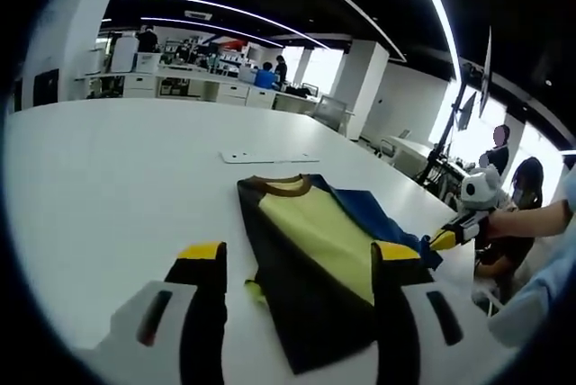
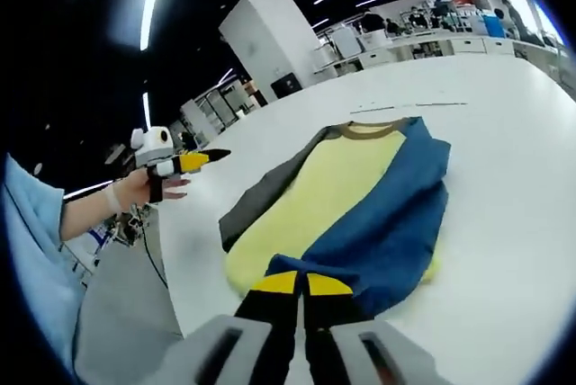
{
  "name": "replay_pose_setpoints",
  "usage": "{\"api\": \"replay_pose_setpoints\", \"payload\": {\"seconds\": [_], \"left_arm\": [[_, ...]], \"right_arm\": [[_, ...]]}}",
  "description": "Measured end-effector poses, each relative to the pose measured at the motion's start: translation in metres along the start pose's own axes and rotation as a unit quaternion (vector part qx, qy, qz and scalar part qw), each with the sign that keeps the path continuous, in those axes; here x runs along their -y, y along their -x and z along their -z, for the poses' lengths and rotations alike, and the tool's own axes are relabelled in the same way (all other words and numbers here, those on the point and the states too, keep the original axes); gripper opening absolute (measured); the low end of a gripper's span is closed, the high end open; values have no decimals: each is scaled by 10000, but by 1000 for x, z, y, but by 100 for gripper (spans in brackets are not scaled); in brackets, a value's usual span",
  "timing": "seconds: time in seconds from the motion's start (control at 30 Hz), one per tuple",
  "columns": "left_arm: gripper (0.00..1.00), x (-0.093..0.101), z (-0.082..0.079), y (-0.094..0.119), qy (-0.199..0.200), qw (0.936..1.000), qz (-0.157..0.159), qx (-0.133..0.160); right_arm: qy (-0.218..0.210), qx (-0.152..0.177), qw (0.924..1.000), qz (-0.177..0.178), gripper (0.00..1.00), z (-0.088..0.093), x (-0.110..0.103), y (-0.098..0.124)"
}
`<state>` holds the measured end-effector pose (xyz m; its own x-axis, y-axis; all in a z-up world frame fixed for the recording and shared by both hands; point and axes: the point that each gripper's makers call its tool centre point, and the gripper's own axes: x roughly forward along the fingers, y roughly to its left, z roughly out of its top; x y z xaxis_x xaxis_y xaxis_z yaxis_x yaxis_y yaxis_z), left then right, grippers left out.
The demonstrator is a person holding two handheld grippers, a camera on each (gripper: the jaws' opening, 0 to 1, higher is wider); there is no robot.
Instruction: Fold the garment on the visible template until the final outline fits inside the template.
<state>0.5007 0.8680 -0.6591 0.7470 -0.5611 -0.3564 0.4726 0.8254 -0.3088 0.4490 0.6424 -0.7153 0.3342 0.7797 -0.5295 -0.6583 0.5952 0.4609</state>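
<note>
The garment (image 1: 310,250) lies flat on the white table (image 1: 117,187), with a dark grey side, a yellow middle, a blue side and a brown collar (image 1: 286,185) at its far end. My left gripper (image 1: 299,255) is open, its yellow-tipped jaws wide apart over the near hem. My right gripper (image 1: 447,239), held by a hand, comes in from the right and touches the blue edge. In the right gripper view the garment (image 2: 360,196) stretches away, and my right gripper (image 2: 302,284) is shut at the blue hem. The left gripper (image 2: 193,162) is held off the table's left edge.
A thin flat white sheet (image 1: 270,156) lies on the table beyond the collar, also seen as the white sheet (image 2: 409,106). People sit at the right (image 1: 522,187) by a tripod (image 1: 441,156). Desks and a white pillar (image 2: 270,39) stand far behind.
</note>
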Motion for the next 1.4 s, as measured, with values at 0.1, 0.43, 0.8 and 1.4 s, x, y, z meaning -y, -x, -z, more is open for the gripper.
{"api": "replay_pose_setpoints", "payload": {"seconds": [0.1, 0.43, 0.8, 1.4], "left_arm": [[61, 0, -1, 1, -9, 10000, -1, 18], [61, -7, 0, 8, 43, 9999, -92, 34], [61, -6, 4, 7, 74, 9999, -83, -1], [61, -2, 9, 7, 173, 9998, -31, 23]], "right_arm": [[16, -91, 9999, 42, 0, -7, 7, -14], [132, -318, 9994, 67, 0, -7, 12, -31], [258, 86, 9996, 43, 17, -22, 3, -20], [1743, -88, 9840, 355, 23, -22, -9, -16]]}}
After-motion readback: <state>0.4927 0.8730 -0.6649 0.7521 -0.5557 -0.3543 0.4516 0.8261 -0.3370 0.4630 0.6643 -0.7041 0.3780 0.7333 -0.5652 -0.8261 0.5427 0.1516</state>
